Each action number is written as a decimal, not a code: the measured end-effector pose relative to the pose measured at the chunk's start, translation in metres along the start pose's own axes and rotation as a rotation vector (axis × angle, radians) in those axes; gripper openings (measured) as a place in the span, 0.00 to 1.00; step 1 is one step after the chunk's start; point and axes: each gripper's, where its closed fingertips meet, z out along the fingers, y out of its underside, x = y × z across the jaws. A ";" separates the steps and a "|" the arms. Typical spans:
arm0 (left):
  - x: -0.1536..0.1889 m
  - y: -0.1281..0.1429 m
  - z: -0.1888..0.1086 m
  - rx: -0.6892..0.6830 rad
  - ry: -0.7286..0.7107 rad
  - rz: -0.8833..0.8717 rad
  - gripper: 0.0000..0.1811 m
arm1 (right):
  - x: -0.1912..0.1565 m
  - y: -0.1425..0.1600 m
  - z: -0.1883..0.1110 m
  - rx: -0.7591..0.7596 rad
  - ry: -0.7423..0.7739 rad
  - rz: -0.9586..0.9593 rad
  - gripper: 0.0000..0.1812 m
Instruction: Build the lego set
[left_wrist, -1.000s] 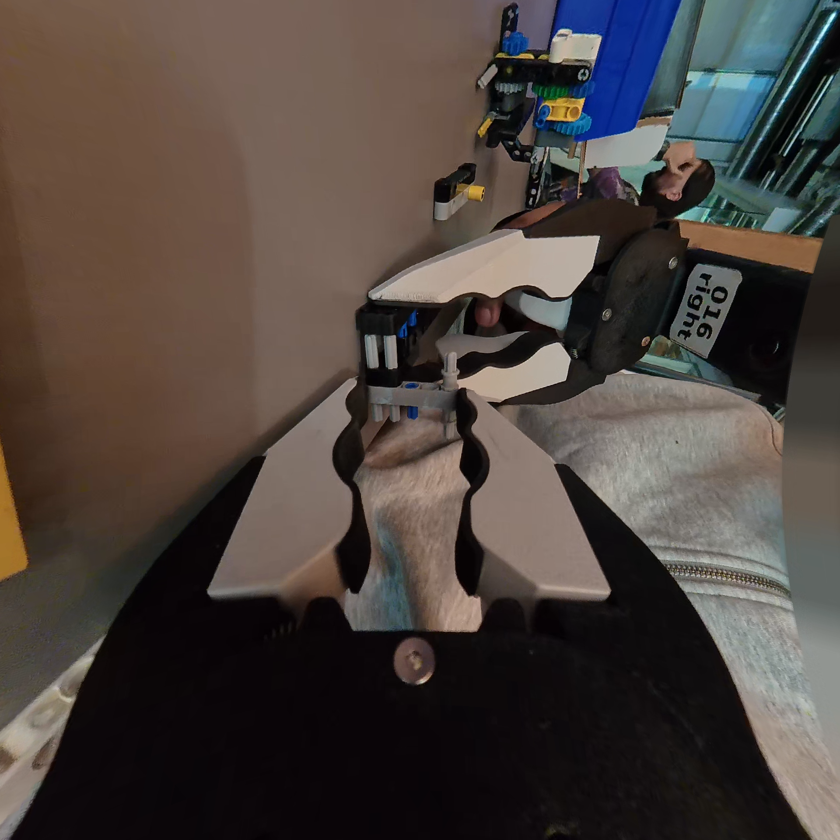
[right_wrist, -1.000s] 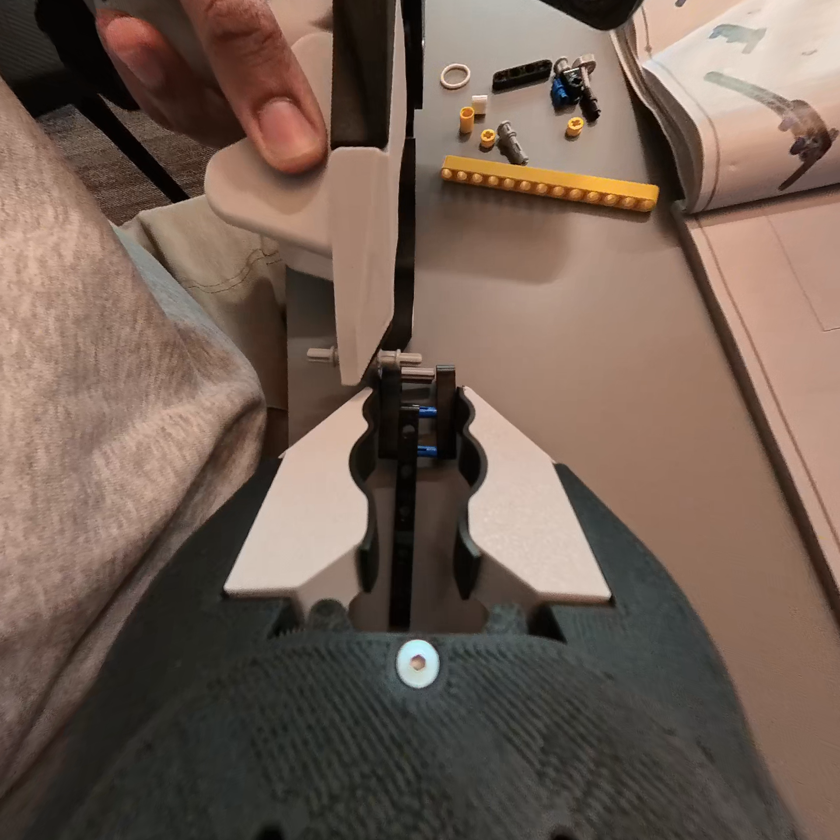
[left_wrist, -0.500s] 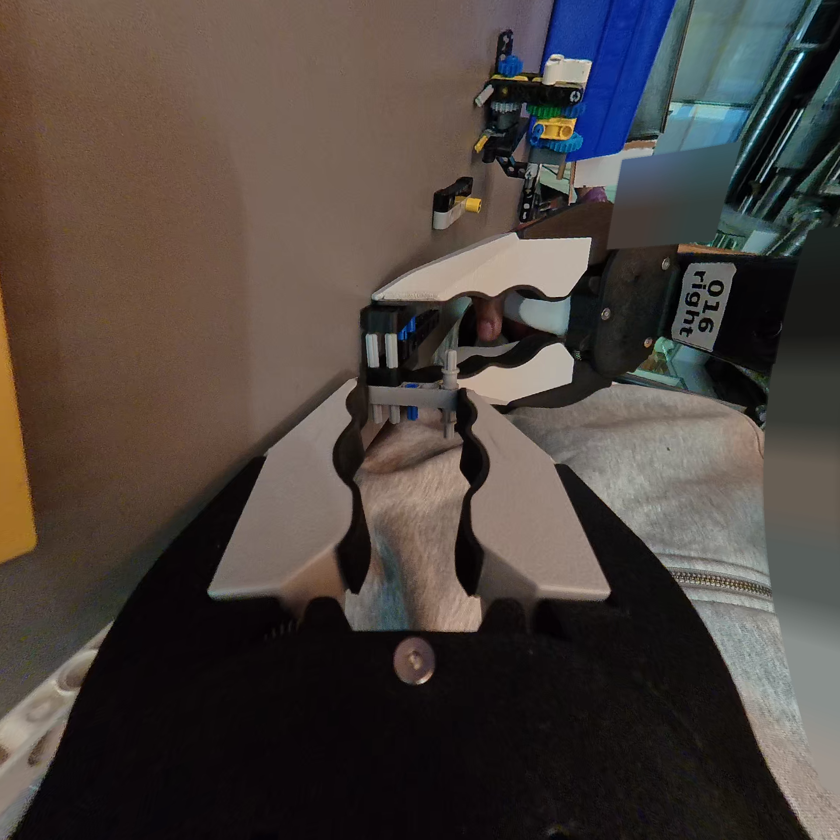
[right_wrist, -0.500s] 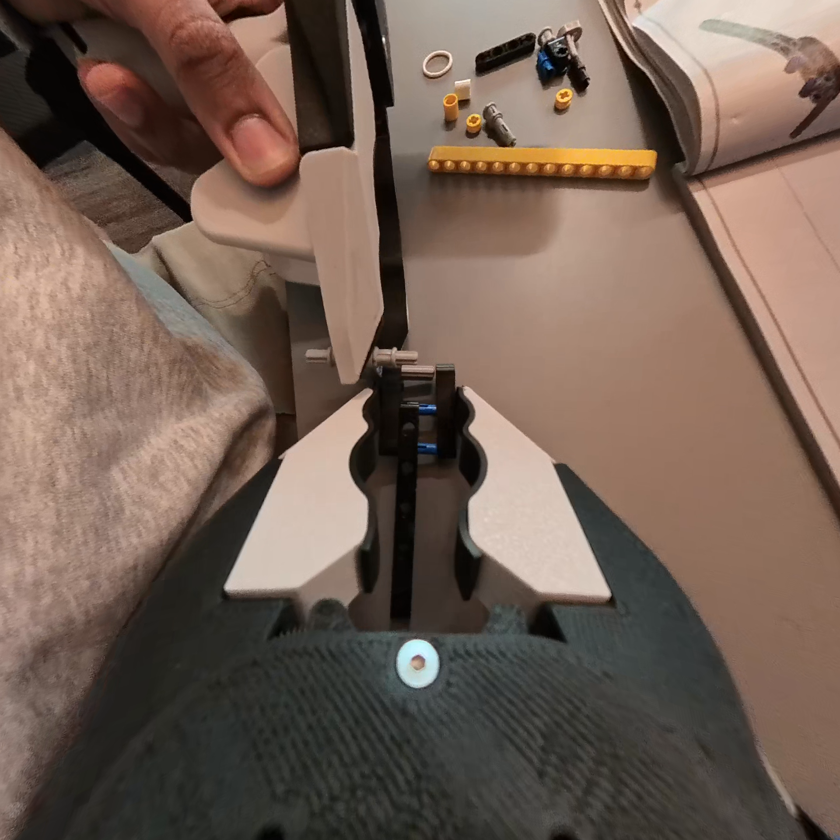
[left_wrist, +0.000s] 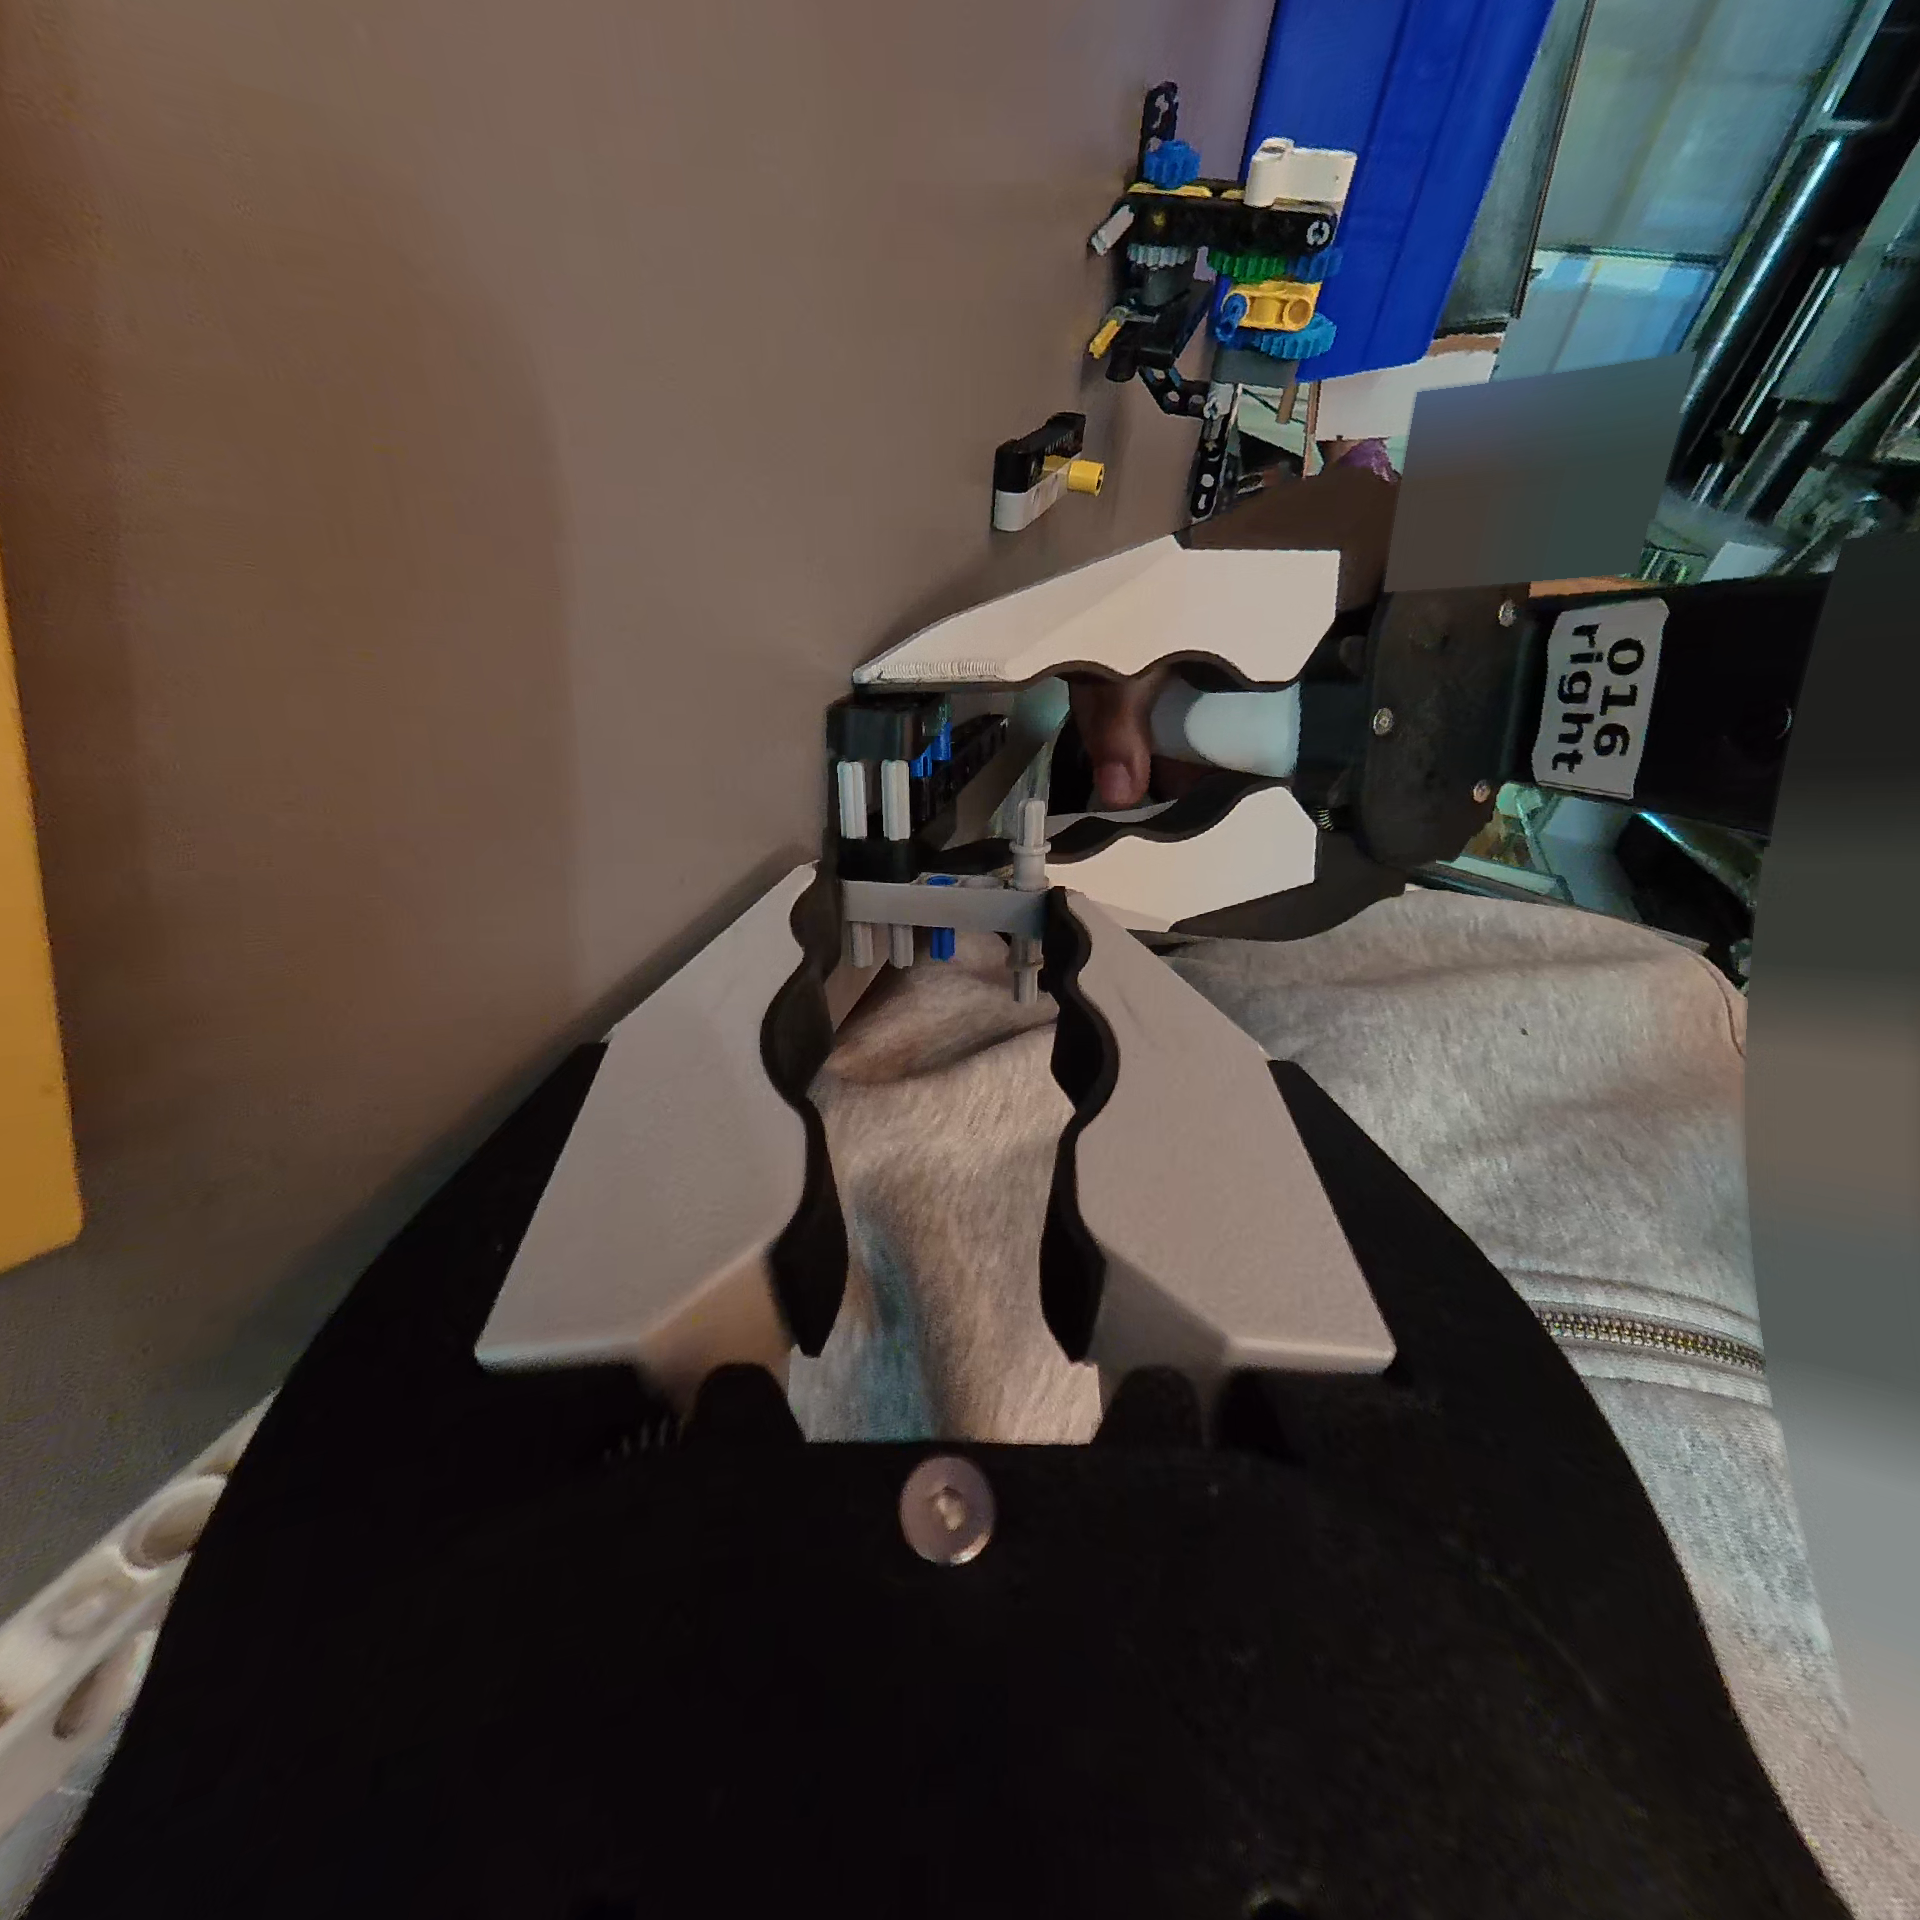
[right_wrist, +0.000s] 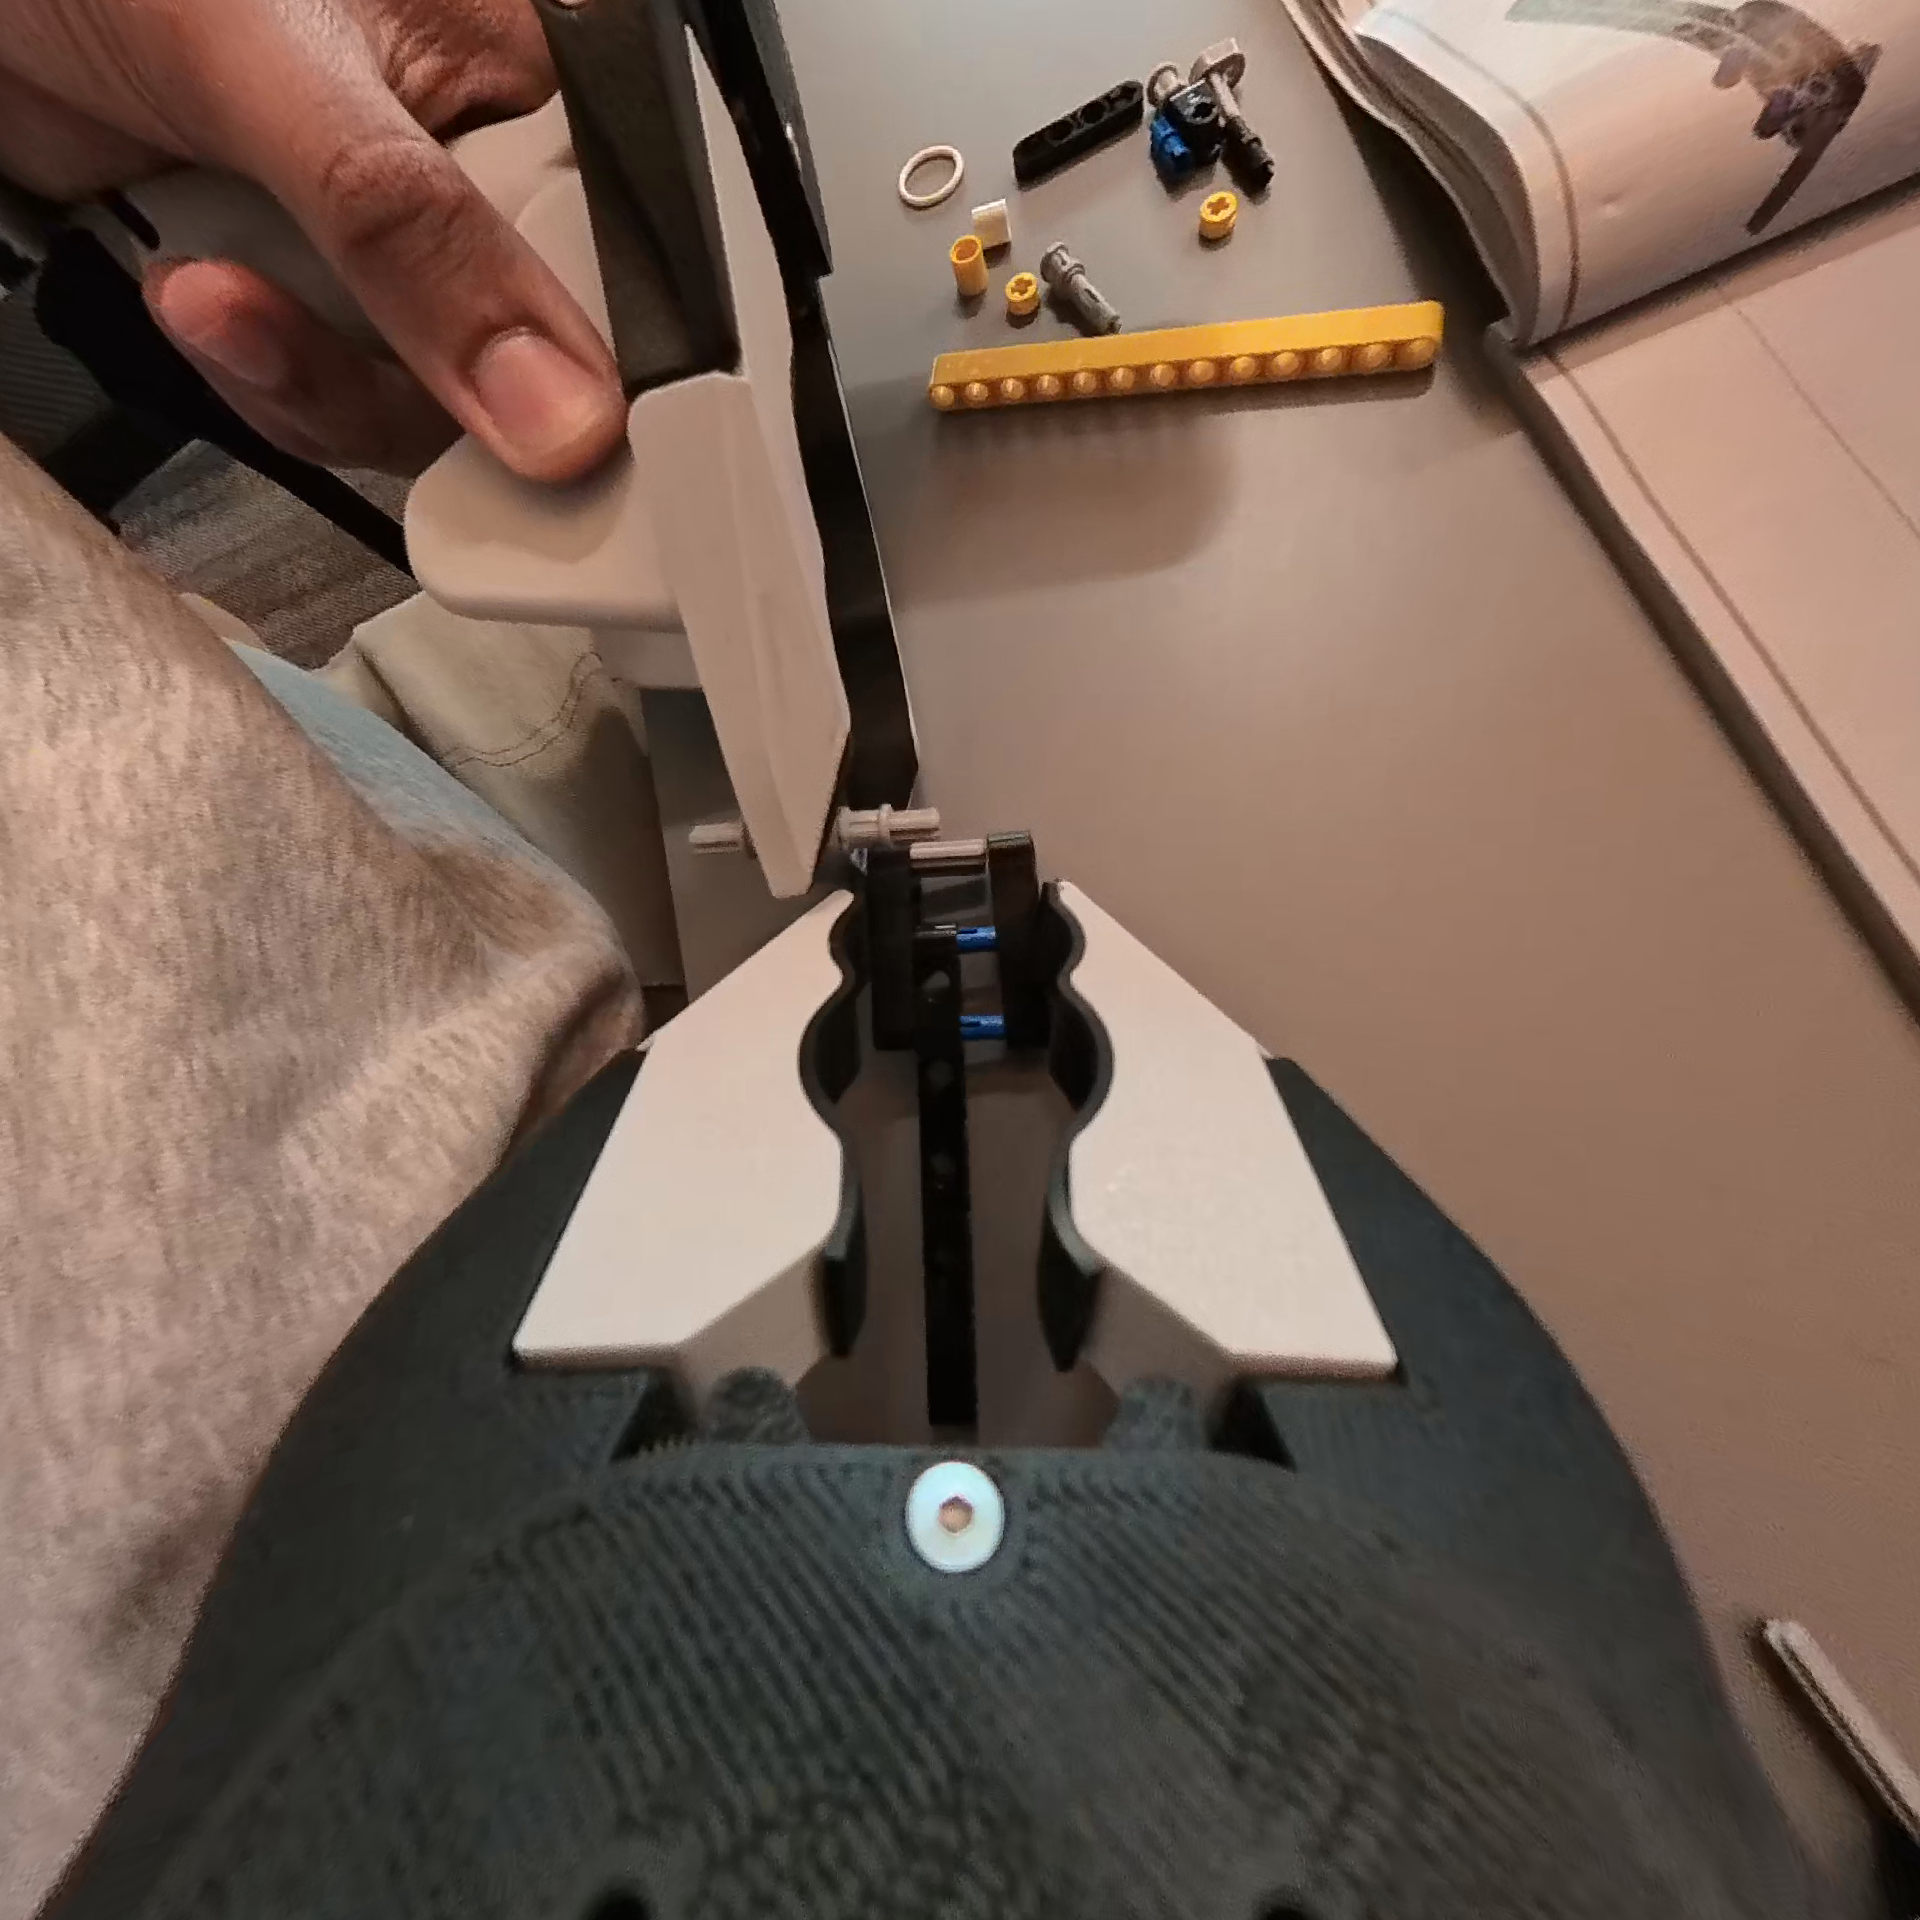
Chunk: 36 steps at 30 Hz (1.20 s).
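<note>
My left gripper (left_wrist: 935, 914) pinches the grey beam (left_wrist: 940, 912) at its twelve o'clock while my right gripper (right_wrist: 951, 935) clamps the black lego assembly (right_wrist: 951, 997) joined to it, above the grey table (right_wrist: 1299, 727), loose parts (right_wrist: 1081, 281) lying towards one o'clock.

Right gripper (right_wrist: 956, 935) clamps black beam assembly (right_wrist: 948, 1039). Left gripper (right_wrist: 831, 831) pinches its grey pin (right_wrist: 888, 826). Yellow beam (right_wrist: 1184, 358), loose parts beyond on table (right_wrist: 1351, 727).
</note>
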 end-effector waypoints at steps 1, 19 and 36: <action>0.000 0.000 0.000 -0.002 -0.002 0.001 0.20 | 0.000 0.000 0.000 -0.006 0.004 0.000 0.18; 0.000 -0.001 0.000 0.005 -0.011 -0.003 0.20 | 0.000 0.001 -0.001 -0.001 0.004 0.056 0.17; 0.000 0.000 0.000 0.112 0.024 0.081 0.20 | -0.001 0.001 -0.002 0.010 0.007 0.065 0.17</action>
